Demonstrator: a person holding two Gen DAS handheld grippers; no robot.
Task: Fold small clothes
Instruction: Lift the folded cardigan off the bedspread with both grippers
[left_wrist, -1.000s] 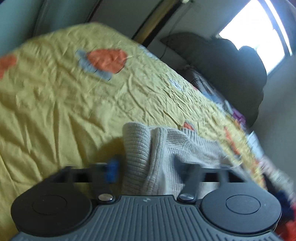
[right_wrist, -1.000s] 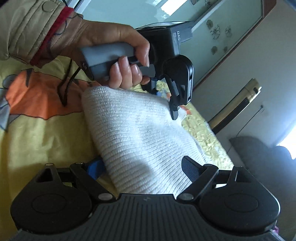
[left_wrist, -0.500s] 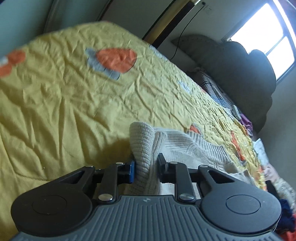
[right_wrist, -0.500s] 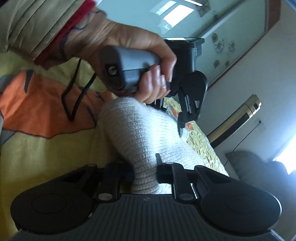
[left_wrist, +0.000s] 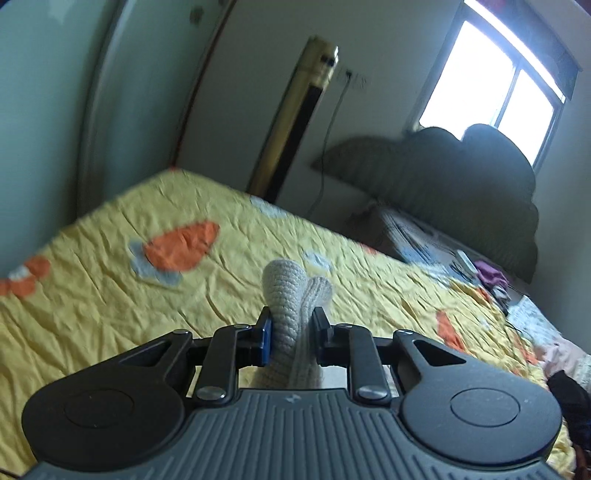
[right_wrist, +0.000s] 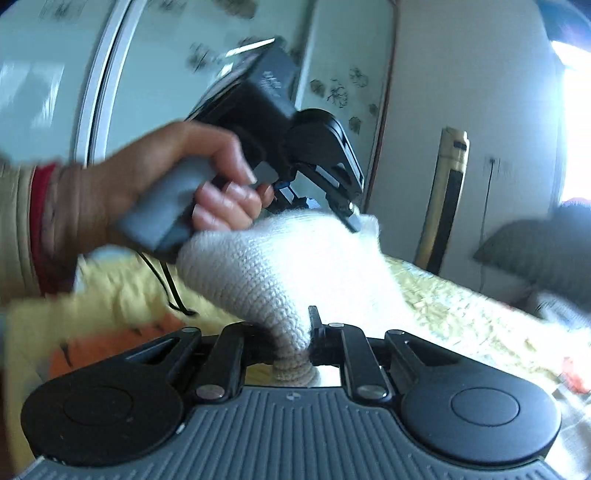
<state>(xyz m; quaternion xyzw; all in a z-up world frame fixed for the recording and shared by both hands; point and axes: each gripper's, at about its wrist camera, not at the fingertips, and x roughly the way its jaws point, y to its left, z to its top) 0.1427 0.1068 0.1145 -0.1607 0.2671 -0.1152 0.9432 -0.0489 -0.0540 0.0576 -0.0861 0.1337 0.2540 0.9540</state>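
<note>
Left wrist view: your left gripper (left_wrist: 291, 332) pinches the knit sweater (left_wrist: 291, 295); your right gripper (right_wrist: 291, 341) pinches it too. Both jaws have just closed. Next, lift it and fold it over the bed (left_wrist: 110, 295).

Right gripper (right_wrist: 293, 341), foreground: jaws have just been closing and now pinch a bunched fold of the cream knit garment (right_wrist: 295, 266). The knit stretches up and away to the left gripper (right_wrist: 352, 218), whose finger tips clamp its far edge. A hand (right_wrist: 177, 184) grips that gripper's grey handle; tan sleeve with red cuff (right_wrist: 26, 225) at left edge. A black cord (right_wrist: 170, 288) dangles below the handle. Underneath, a yellow bedspread (right_wrist: 118, 295) with an orange patch. Behind: pale wardrobe doors (right_wrist: 155, 74) with flower motifs and a gold-and-black upright column (right_wrist: 445, 199). Picture motion-blurred.
</note>
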